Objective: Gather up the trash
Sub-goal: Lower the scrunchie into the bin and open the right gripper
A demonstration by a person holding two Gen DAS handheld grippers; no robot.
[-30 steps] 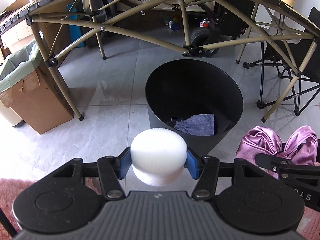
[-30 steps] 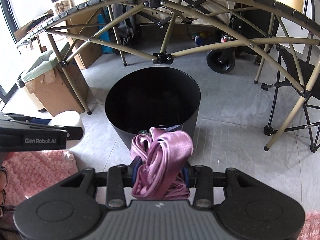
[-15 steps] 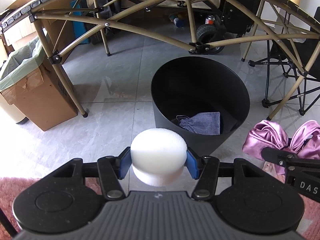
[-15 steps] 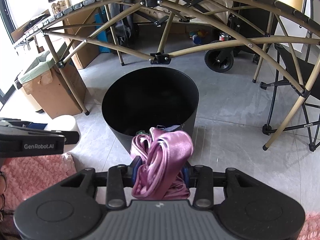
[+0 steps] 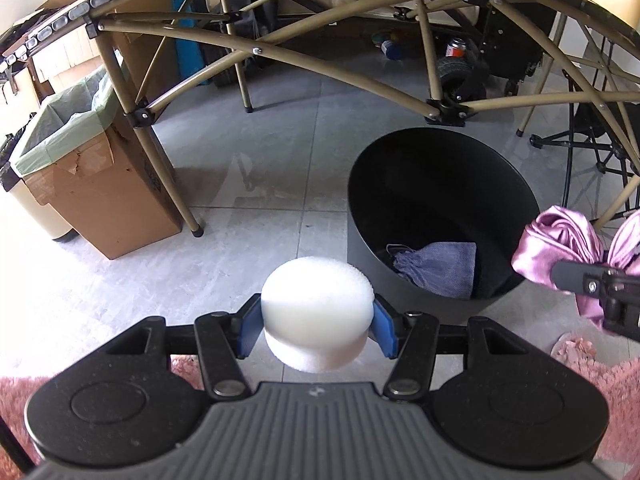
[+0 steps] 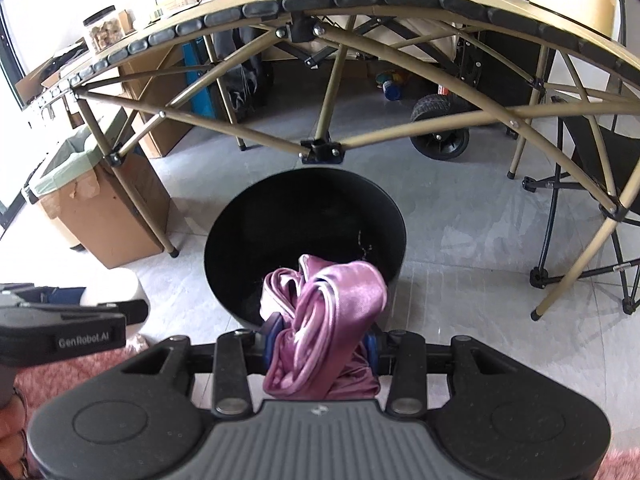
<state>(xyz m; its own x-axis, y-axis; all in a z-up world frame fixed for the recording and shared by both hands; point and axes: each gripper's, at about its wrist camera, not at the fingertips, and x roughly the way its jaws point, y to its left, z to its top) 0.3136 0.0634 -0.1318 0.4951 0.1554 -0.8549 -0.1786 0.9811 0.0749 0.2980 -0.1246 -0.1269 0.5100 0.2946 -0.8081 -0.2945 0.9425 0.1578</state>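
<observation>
Clamping white foam puck [image 5: 316,304], left gripper [image 5: 316,322] beside black bin [image 5: 360,216]; right gripper [image 6: 320,346] pinches pink satin cloth [image 6: 324,320] at bin rim, possibly overhanging.

Grey-tiled room under a folding bench

A tan metal-framed folding bench [image 6: 328,92] arches across the top of the frame over the pale grey tiled floor [image 5: 248,184]. A brown cardboard box lined with a green bag [image 5: 100,184] stands at left, a black folding chair [image 6: 592,184] at right, fluffy pink rug [image 5: 600,392] along the bottom; daylight glares from the left.
</observation>
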